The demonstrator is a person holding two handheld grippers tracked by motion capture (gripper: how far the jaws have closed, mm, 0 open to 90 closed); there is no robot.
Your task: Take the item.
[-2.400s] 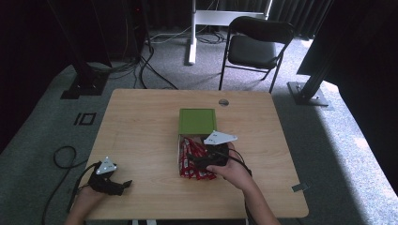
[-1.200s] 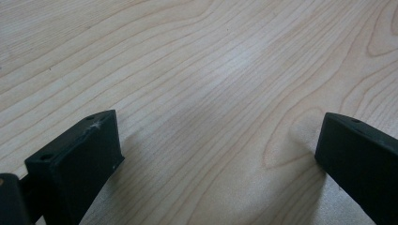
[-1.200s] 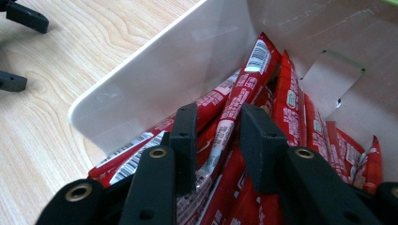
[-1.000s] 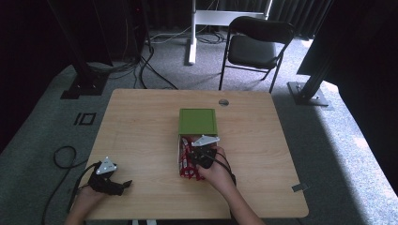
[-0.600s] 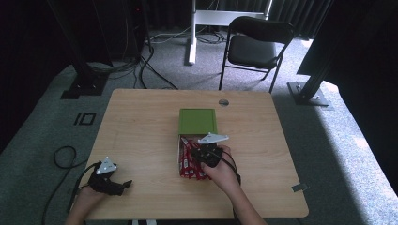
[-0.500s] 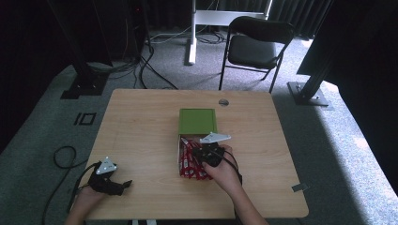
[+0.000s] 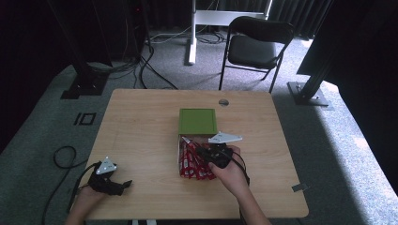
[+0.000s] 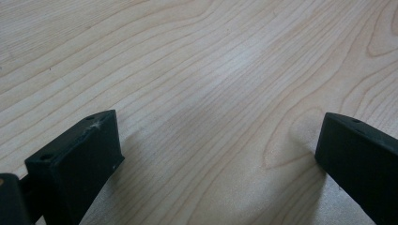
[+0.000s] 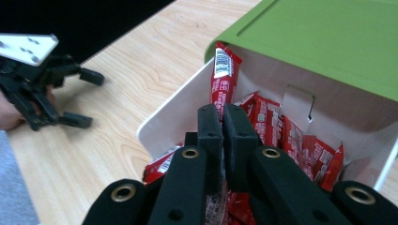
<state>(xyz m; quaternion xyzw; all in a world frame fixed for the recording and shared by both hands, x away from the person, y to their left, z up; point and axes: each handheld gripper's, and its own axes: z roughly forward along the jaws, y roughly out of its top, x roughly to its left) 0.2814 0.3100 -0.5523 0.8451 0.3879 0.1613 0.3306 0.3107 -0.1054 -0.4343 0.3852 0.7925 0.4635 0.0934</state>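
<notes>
A green-topped box (image 7: 198, 121) stands mid-table, its white drawer (image 7: 179, 154) pulled out toward me and full of red snack packets (image 7: 192, 164). My right gripper (image 7: 196, 149) hovers over the drawer, shut on one red packet (image 9: 223, 70) that stands up above the jaw tips (image 9: 222, 110), lifted clear of the heap. The drawer's white wall (image 9: 173, 112) and the green top (image 9: 324, 42) are just behind it. My left gripper (image 7: 123, 186) rests open at the table's front left corner, with bare wood between its jaws (image 8: 216, 150). It also appears in the right gripper view (image 9: 87, 99).
A round cable hole (image 7: 223, 102) sits near the table's far edge. Behind the table are a black folding chair (image 7: 257, 44), floor cables and dark stands. Bare wood spreads left of the box and to its right.
My right gripper dipped left into the drawer, then came back up and to the right with a red packet between its jaws. The left gripper stayed put.
</notes>
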